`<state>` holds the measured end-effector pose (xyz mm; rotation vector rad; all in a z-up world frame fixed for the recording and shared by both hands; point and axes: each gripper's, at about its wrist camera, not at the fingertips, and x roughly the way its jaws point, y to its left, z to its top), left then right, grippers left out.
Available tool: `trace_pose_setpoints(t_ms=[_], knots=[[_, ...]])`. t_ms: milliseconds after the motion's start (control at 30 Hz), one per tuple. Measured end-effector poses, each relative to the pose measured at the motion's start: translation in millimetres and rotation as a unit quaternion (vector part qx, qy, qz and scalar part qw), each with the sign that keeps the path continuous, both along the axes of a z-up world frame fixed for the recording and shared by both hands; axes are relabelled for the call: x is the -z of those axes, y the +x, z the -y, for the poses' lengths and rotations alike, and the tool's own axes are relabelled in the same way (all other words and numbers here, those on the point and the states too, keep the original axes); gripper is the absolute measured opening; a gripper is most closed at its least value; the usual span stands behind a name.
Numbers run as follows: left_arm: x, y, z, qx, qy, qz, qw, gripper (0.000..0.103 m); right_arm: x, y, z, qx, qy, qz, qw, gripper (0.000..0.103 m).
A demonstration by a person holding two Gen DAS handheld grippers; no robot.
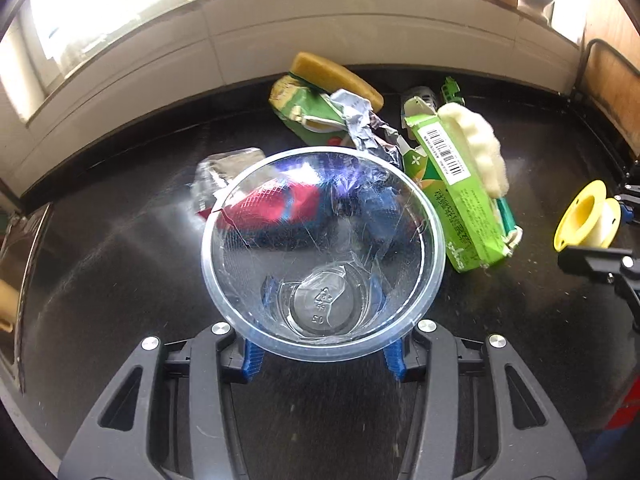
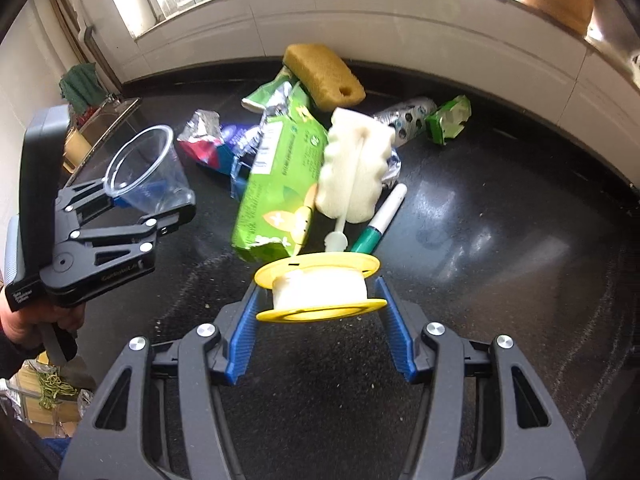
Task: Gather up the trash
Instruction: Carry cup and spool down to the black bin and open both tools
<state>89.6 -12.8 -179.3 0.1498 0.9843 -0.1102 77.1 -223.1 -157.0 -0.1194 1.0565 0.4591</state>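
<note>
1. Presently, your left claw [image 1: 322, 312] grips the clear plastic cup [image 1: 320, 248] above the black tabletop [image 1: 120, 280].
2. Your right claw [image 2: 320, 300] brackets the yellow tape spool [image 2: 320, 288]; contact is unclear.

A cup [image 1: 322, 252] is sitting between the left gripper's [image 1: 322, 308] fingers, left of a carton [image 2: 276, 188]. A sponge brush [image 2: 352, 168] is lying on the carton, a pen [image 2: 380, 220] beside it. A spool [image 2: 320, 286] is sitting between the right gripper's [image 2: 320, 312] fingers, before the carton. A sponge [image 2: 322, 76] is resting behind the heap, by the wall.
</note>
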Motion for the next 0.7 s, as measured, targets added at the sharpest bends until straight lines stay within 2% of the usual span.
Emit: trace_pose_setpoints(t_ms=[167, 300, 400, 500, 600, 633, 700], knots=[[-32, -45, -36, -0.042, -0.021, 0.017, 0.9987, 0.047, -24, -13, -28, -0.025, -0.003, 0.011, 1.000, 0.056], [-50, -100, -85, -0.105, -0.019, 0.032, 0.9938, 0.047, -34, -33, -95, -0.093, 0.000, 0.015, 0.996, 0.056], [-49, -152, -137, -0.173, -0.006, 0.030, 0.9845, 0.047, -30, -59, -161, -0.162, 0.009, 0.004, 0.987, 0.056], [-34, -210, -183, -0.232, 0.017, 0.010, 0.9726, 0.047, -23, -97, -238, -0.247, 0.019, -0.011, 0.969, 0.056], [-11, -273, -228, -0.299, 0.007, -0.023, 0.9539, 0.047, -11, -141, -311, -0.330, 0.031, -0.036, 0.943, 0.056], [0, -298, -247, -0.325, -0.001, -0.037, 0.9449, 0.047, -7, -158, -336, -0.355, 0.034, -0.048, 0.933, 0.056], [18, -325, -268, -0.353, -0.013, -0.053, 0.9339, 0.047, 3, -189, -379, -0.396, 0.033, -0.067, 0.915, 0.056]])
